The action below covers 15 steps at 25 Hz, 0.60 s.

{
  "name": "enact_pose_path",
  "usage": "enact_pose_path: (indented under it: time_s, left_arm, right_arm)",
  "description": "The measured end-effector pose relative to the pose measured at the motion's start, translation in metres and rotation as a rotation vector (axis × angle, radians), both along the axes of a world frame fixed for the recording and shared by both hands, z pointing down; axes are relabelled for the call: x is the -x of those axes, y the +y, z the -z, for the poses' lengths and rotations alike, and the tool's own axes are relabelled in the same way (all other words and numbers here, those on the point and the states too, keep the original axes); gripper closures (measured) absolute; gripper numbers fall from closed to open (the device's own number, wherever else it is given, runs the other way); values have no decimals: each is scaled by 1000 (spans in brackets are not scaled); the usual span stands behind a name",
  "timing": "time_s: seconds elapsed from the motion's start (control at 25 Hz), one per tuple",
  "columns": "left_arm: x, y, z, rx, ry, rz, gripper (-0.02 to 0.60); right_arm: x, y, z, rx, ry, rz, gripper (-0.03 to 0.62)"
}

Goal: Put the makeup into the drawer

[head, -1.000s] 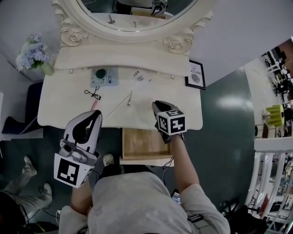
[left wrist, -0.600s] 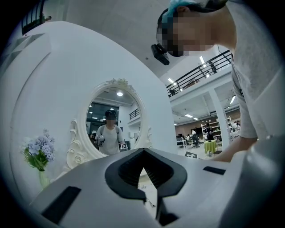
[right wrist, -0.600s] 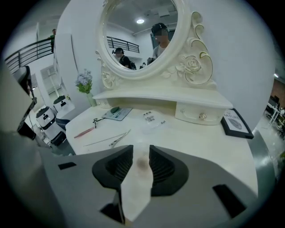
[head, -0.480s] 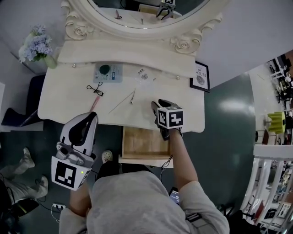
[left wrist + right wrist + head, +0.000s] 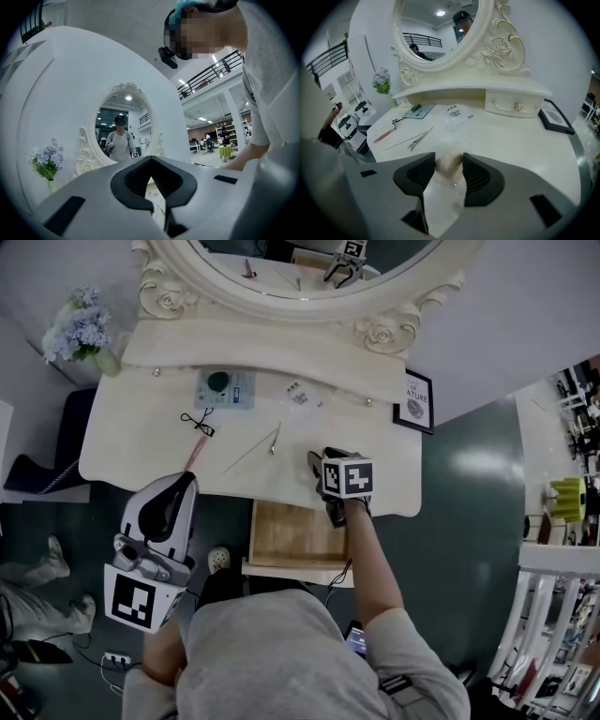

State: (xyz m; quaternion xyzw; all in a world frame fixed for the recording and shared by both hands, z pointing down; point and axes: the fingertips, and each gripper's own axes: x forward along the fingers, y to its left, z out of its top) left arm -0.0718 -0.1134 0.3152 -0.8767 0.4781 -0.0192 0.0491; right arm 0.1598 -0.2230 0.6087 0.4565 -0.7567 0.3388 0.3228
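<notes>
Idle left tongs (image 5: 190, 480) together, empty. Drawer (image 5: 291, 535) open under the table (image 5: 384, 474). The right tongs (image 5: 318, 464) have just been opening and stand apart around the bagged makeup puff (image 5: 448, 165) at the table front. Clamp the puff, not the loose film.

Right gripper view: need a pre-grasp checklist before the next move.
1. Right tongs open: ok. The jaws have just been opening and stand apart.
2. Makeup packet between the jaws: ok. Its beige end sits in the gap.
3. Pads pressing on the packet: cannot tell.
4. Drawer open below the tabletop: ok. Bare wood shows inside.
5. Left tongs shut and empty, off to the side: ok.
6. Tweezers clear of the right tongs: ok.
</notes>
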Motion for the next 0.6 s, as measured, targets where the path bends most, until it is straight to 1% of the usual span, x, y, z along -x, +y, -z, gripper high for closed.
enact_pose_path:
  time_s: [0.04, 0.12, 0.24, 0.44, 0.6]
  left_arm:
    - [0, 1, -4, 10, -14, -5, 571]
    - [1, 1, -3, 12, -12, 1, 571]
    - [0, 2, -6, 14, -23, -12, 571]
    - [-2, 5, -4, 10, -28, -29, 571]
    - [-1, 8, 1, 1, -36, -37, 571]
  right_arm:
    - [0, 0, -1, 0, 4, -1, 408]
    - [0, -1, -3, -3, 13, -2, 408]
    - [0, -1, -5, -7, 11, -12, 409]
    - [-1, 0, -7, -16, -26, -53, 467]
    - [-2, 5, 0, -32, -71, -96, 494]
